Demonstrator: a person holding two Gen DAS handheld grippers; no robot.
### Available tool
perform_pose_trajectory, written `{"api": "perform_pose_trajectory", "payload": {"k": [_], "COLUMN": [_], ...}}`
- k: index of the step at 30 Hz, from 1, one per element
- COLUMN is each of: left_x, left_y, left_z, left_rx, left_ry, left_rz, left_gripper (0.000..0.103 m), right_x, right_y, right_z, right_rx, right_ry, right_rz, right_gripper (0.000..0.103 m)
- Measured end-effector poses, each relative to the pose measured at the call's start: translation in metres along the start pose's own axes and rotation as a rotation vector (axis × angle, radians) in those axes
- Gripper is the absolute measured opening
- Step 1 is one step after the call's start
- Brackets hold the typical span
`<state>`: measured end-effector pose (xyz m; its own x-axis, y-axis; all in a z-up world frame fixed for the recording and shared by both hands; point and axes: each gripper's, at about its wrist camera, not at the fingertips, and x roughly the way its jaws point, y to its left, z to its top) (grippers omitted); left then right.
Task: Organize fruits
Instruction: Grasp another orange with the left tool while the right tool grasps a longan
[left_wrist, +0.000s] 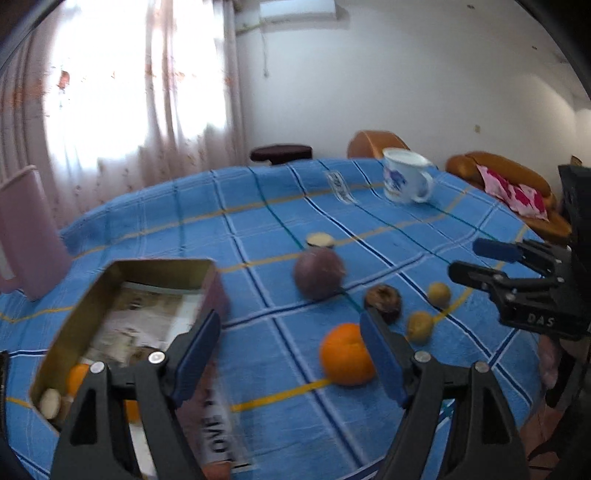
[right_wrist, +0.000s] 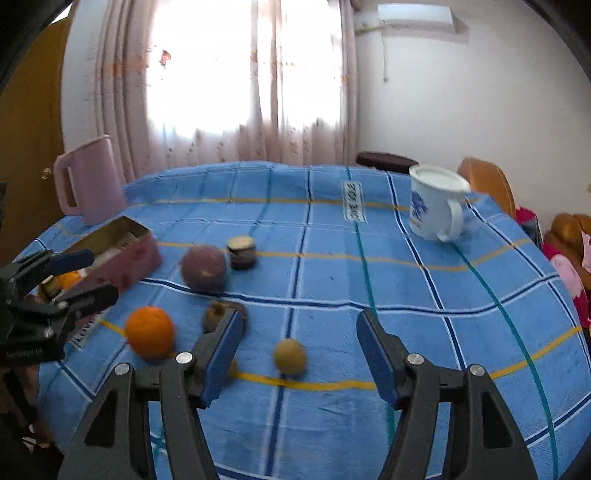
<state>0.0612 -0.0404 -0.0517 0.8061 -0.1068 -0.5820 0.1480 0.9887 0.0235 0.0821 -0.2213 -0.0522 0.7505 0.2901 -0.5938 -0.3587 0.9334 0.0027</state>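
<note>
In the left wrist view, the left gripper (left_wrist: 291, 354) is seen with its blue-padded jaws spread wide and nothing caught between them, just bare blue checked tablecloth (left_wrist: 258, 229). An open tin box (left_wrist: 147, 291) is found right behind the left finger, lined with paper, and a bit of orange fruit plus something pale can be made out in its near corner. An orange (left_wrist: 345, 354) is parked just beside the inner face of the right finger, not gripped. Further back a big purple fruit (left_wrist: 319, 273) is sat with a small dark jar (left_wrist: 320, 240) right behind it, and a dark brown fruit (left_wrist: 384, 301) is partly hidden by the right fingertip. Two small yellowish fruits (left_wrist: 419, 326) are lying off to the right. The right gripper (left_wrist: 465, 262) is spotted at the right edge, jaws apart, holding nothing. In the right wrist view, the right gripper (right_wrist: 299, 349) is likewise held well open and empty, with one yellowish fruit (right_wrist: 290, 356) lying loose on the cloth between the fingers, untouched. The orange (right_wrist: 149, 332) is left of the left finger, and the tin box (right_wrist: 125, 251) is further left by a pink jug (right_wrist: 92, 181). A white mug (right_wrist: 436, 203) is stood far back right. Everything's a bit blurry.
</note>
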Motion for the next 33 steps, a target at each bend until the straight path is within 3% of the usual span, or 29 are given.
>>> {"api": "perform_pose_trajectory", "payload": {"k": [4, 7, 10, 13, 15, 18, 22, 33], "left_x": [0.013, 0.017, 0.026, 0.028, 0.029, 0.027, 0.024, 0.016], "left_y": [-0.011, -0.015, -0.018, -0.023, -0.025, -0.03, -0.037, -0.025], "left_z": [-0.002, -0.001, -0.001, -0.002, -0.002, -0.003, -0.003, -0.005], "left_rx": [0.016, 0.025, 0.047, 0.059, 0.067, 0.081, 0.113, 0.043], "left_ry": [0.052, 0.071, 0.12, 0.133, 0.139, 0.132, 0.125, 0.087], "left_rz": [-0.023, -0.045, -0.068, -0.088, -0.107, -0.131, -0.124, -0.146], "left_gripper": [0.08, 0.08, 0.071, 0.07, 0.062, 0.045, 0.043, 0.042], "right_x": [0.017, 0.028, 0.034, 0.042, 0.046, 0.046, 0.045, 0.018], "right_y": [-0.002, 0.0, 0.002, 0.006, 0.007, 0.008, 0.009, 0.01], "right_z": [-0.004, -0.007, -0.008, -0.009, -0.009, -0.009, -0.009, -0.008], "right_rx": [0.0, -0.007, -0.019, -0.043, -0.053, -0.058, -0.068, -0.071], "right_ry": [0.057, 0.12, 0.144, 0.188, 0.203, 0.202, 0.189, 0.049], "right_rz": [0.003, 0.03, 0.034, 0.048, 0.052, 0.06, 0.056, 0.039], "right_gripper": [0.064, 0.044, 0.043, 0.042, 0.029, 0.026, 0.026, 0.026]}}
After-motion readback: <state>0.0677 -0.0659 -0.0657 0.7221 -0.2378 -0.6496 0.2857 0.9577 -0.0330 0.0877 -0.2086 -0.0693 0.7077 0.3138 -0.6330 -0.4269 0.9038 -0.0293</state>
